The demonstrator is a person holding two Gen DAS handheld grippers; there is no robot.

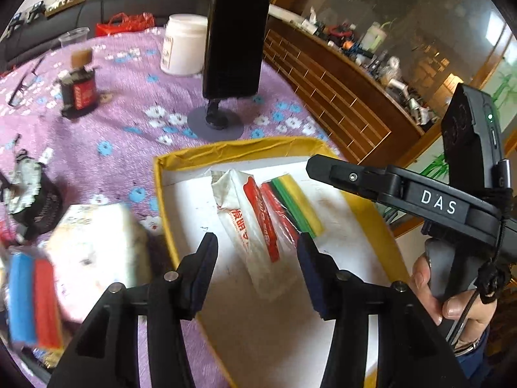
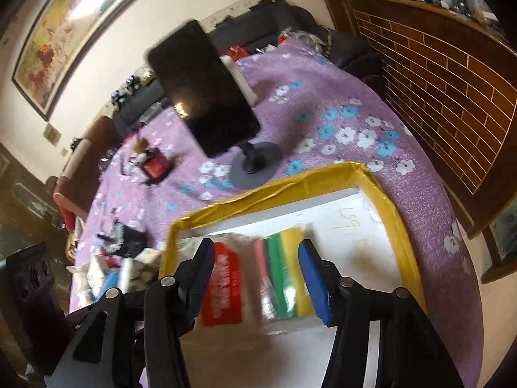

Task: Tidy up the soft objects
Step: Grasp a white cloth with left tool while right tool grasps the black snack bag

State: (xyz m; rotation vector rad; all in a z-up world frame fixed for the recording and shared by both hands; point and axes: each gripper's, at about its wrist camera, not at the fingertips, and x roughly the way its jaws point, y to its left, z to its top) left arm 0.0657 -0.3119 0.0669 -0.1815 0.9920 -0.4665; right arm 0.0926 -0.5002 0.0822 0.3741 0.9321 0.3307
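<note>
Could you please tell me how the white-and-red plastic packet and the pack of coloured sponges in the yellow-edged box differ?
The white-and-red plastic packet is crumpled and longer; the pack of coloured sponges is flat-sided and striped red, black, green and yellow. The packet bears red printing; the sponges show none. Both lie side by side in the yellow-edged box.

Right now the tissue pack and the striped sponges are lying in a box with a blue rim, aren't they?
Not blue: the box rim is yellow. The left wrist view shows the tissue pack and striped sponges lying inside it.
</note>
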